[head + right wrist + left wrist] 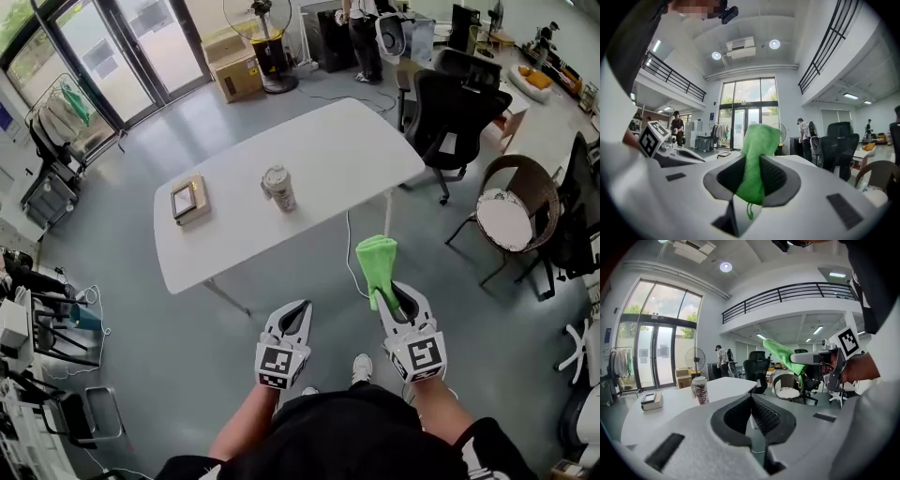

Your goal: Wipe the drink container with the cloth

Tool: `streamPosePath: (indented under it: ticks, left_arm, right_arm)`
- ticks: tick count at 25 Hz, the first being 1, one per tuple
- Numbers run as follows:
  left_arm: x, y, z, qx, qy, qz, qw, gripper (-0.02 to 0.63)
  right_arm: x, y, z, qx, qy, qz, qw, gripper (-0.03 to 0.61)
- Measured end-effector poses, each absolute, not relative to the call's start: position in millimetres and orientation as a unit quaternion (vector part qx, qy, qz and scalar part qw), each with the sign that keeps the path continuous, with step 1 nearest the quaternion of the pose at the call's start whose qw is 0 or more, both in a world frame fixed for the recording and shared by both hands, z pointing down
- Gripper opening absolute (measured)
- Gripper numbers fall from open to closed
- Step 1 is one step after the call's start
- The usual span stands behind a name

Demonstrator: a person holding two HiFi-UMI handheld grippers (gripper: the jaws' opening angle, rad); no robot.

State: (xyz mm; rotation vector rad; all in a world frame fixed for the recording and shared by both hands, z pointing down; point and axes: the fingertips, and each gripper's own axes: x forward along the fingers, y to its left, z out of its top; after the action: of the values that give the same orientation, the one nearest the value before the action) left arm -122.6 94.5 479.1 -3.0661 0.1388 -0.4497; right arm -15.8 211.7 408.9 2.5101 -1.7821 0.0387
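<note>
The drink container point(278, 188) stands upright near the middle of the white desk point(347, 150). The green cloth point(377, 261) stands up from the right tool point(390, 295), which clamps it just off the desk's near edge. The left tool point(296, 314), also off that edge, has its jaws pressed together on nothing.

The surface point(328, 155) is mostly bare: the drink container point(278, 188) stands near its middle, a flat box point(190, 200) well to its left, with open top all round both. Open floor point(187, 347) lies along its near edge, save a dangling cable point(348, 248). Black office chairs point(452, 111) crowd the far right corner.
</note>
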Motion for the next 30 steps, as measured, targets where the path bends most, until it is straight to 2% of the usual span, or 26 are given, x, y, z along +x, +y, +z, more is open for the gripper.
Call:
streamPosePath:
  ticks: [8, 17, 30]
  left_arm:
    - [-99.4, 72.4, 482.1, -0.979, 0.128, -0.159, 0.000, 0.014]
    - [-71.4, 52.6, 491.6, -0.974, 0.154, -0.165, -0.010, 0.014]
    - [-7.5, -63.7, 477.9, -0.977, 0.167, -0.135, -0.018, 0.014]
  right_arm:
    - [35.7, 187.9, 412.1, 0.776, -0.630, 0.022, 0.019, 0.098]
    - [67.5, 148.9, 419.3, 0.749, -0.662, 0.023, 0.008, 0.098]
    - [110.0, 28.9, 402.2, 0.727, -0.686, 0.013, 0.018, 0.098]
